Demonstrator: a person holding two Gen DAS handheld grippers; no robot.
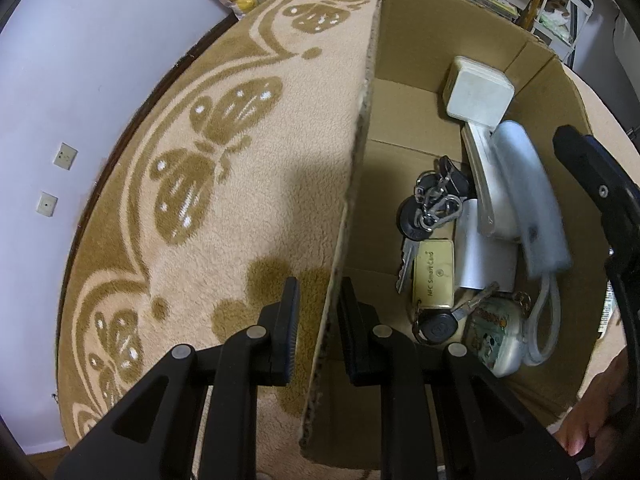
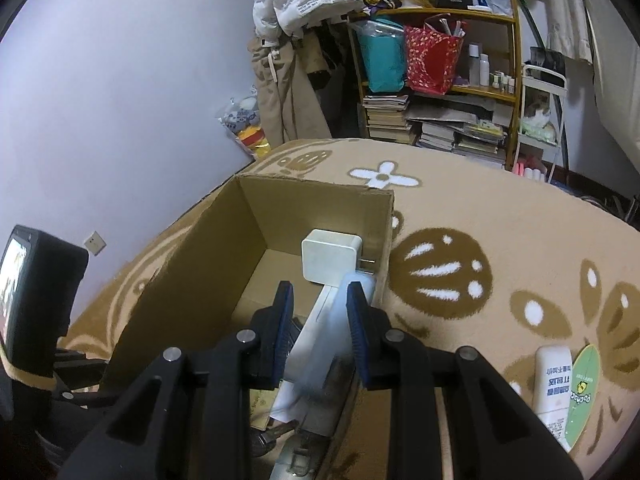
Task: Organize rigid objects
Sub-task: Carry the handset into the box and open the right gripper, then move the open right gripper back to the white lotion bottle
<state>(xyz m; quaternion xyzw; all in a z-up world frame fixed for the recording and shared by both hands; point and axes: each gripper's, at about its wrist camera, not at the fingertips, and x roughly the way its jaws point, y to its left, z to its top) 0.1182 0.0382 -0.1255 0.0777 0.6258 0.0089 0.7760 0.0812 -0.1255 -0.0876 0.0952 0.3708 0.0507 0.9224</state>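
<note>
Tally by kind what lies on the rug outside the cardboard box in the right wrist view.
White tube: 1
Green oval card: 1
Total: 2

- The left tongs (image 1: pixel 318 312) clamp the near wall of the cardboard box (image 1: pixel 404 56), one pad on either side.
- Inside the box, a white charger (image 1: pixel 478 94) lies toward the far end.
- A bunch of keys (image 1: pixel 434 204) lies mid-box, a gold NFC card (image 1: pixel 434 276) just nearer.
- A patterned blanket (image 1: pixel 240 184) spreads left of the box.
</note>
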